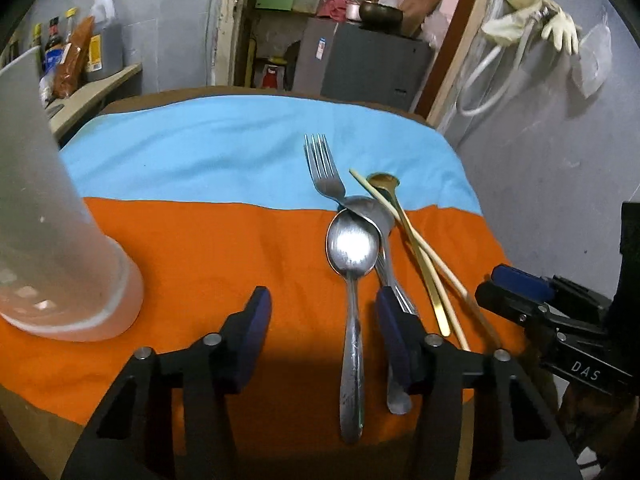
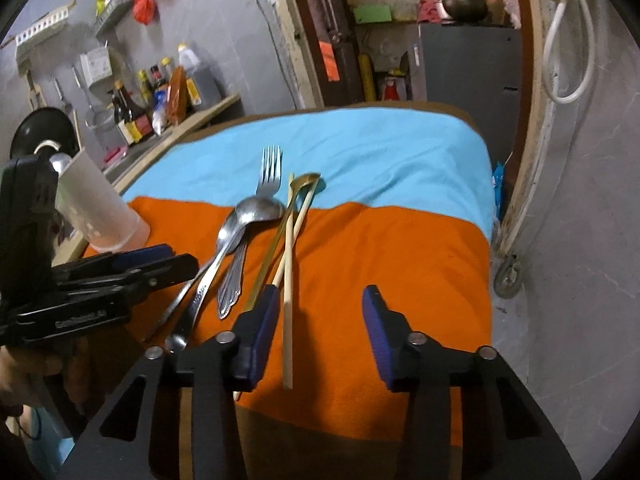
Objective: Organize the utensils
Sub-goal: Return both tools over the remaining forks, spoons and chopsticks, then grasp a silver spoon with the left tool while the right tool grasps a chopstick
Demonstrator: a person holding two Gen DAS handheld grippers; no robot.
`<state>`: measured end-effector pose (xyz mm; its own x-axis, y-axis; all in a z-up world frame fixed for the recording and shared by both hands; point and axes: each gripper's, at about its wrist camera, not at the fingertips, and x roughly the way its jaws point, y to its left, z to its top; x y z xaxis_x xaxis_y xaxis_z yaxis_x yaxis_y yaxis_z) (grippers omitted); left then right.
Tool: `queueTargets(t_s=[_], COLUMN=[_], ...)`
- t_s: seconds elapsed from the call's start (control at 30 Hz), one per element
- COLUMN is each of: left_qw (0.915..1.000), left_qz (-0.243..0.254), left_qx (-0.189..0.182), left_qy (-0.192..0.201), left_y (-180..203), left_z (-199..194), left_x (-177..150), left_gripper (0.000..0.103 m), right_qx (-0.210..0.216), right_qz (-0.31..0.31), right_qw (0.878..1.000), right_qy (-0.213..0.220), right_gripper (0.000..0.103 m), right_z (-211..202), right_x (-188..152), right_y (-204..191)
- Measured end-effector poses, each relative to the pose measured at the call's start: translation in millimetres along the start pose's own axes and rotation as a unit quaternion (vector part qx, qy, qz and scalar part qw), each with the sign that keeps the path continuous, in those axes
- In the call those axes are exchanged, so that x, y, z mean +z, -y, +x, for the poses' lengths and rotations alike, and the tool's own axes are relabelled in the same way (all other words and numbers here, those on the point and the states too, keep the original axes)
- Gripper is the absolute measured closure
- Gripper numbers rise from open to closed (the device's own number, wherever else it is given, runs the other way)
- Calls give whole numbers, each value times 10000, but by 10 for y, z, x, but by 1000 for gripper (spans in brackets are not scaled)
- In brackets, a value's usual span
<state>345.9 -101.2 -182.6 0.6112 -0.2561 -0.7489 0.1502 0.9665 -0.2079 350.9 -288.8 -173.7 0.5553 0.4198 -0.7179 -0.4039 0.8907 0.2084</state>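
Note:
A pile of utensils lies on the orange and blue cloth (image 1: pixel 200 240): a steel fork (image 1: pixel 322 168), a steel spoon (image 1: pixel 352 248) facing up, a second steel spoon (image 1: pixel 372 210) turned over, a gold spoon (image 1: pixel 384 180) and a pale chopstick (image 1: pixel 420 252). My left gripper (image 1: pixel 324 320) is open and low over the cloth. The face-up spoon's handle lies between its fingers, close to the right one, with neither pad pressing on it. My right gripper (image 2: pixel 320 320) is open too. The chopstick (image 2: pixel 288 320) lies between its fingers, just inside the left one (image 2: pixel 260 332).
A tall translucent plastic cup (image 1: pixel 52 240) stands on the cloth's left edge, left of the left gripper. The cloth (image 2: pixel 400 260) to the right of the pile is bare. A counter with bottles (image 2: pixel 160 92) runs along the left wall. A grey wall (image 1: pixel 560 160) is close on the right.

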Motion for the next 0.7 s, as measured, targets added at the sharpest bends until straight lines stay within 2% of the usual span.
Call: queueTargets(t_s=[0.13, 0.27, 0.33, 0.43, 0.5, 0.53, 0.57, 0.6, 0.7], left_qw=[9997, 9982, 9971, 9958, 9949, 9948, 9948, 9950, 9965], left_qz=[210, 500, 642, 770, 865, 884, 884, 859, 673], left_qx=[24, 166, 242, 305, 320, 314, 327, 331, 374], left_qy=[-142, -282, -327, -394, -410, -407, -397, -384, -330], left_y=[51, 132, 164, 183, 197, 204, 201, 193, 154], left_z=[59, 151, 192, 251, 259, 271, 272, 272, 233], left_x=[17, 53, 71, 98, 102, 101, 92, 83, 49], left_gripper=[58, 65, 70, 84, 96, 98, 99, 99, 99], right_qx=[15, -42, -60, -115, -175, -192, -189, -186, -257], right_qz=[-30, -59, -78, -127, -177, -187, -183, -162, -111], right_qw=[9999, 9997, 9996, 9995, 9993, 9992, 9992, 9992, 9991], right_qy=[-149, -237, -248, -270, -294, -304, -306, -305, -307], right_gripper=[69, 70, 71, 71, 78, 82, 91, 96, 98], right_z=[74, 122, 130, 143, 158, 164, 166, 162, 160], right_x=[4, 9, 13, 12, 9, 9, 7, 6, -6], right_y=[-2, -21, -35, -63, -93, -101, -109, -113, -128])
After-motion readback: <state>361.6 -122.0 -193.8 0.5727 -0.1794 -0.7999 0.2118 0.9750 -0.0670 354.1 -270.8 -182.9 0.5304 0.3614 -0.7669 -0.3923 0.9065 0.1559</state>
